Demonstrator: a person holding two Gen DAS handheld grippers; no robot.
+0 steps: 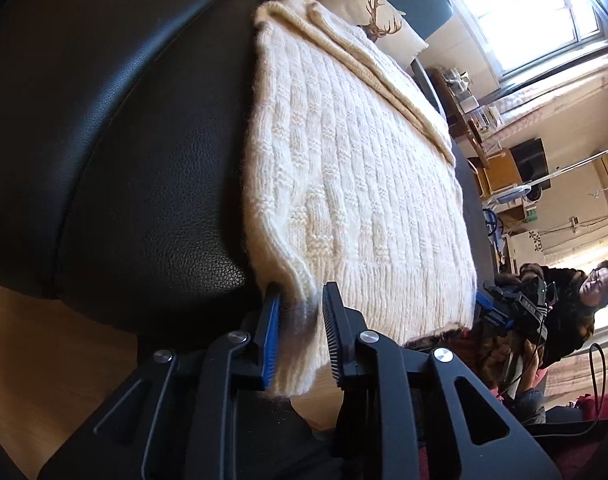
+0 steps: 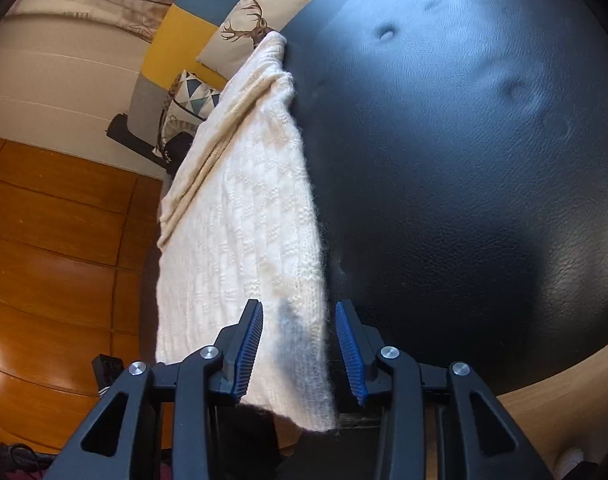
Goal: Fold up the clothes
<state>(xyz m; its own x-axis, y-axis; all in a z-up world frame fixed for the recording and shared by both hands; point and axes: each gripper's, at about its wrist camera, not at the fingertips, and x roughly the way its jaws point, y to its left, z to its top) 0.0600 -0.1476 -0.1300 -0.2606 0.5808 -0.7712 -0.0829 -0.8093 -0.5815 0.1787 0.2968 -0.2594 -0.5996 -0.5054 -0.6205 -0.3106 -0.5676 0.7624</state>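
Straddling the sweater's [image 1: 356,184] near left corner, the left hand-held gripper [image 1: 302,322] stands slightly parted, pads just off the knit. Folded cream sweater lies on a black leather ottoman [image 1: 116,152], its near hem overhanging the edge. At the near right corner, the right hand-held gripper [image 2: 298,344] is released, jaws wider, the knit loose between them; bare leather spreads right.

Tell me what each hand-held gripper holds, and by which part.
Nothing is clamped. The left hand-held gripper and the right hand-held gripper each stand open around a near hem corner of the cream knit sweater, pads apart from it.
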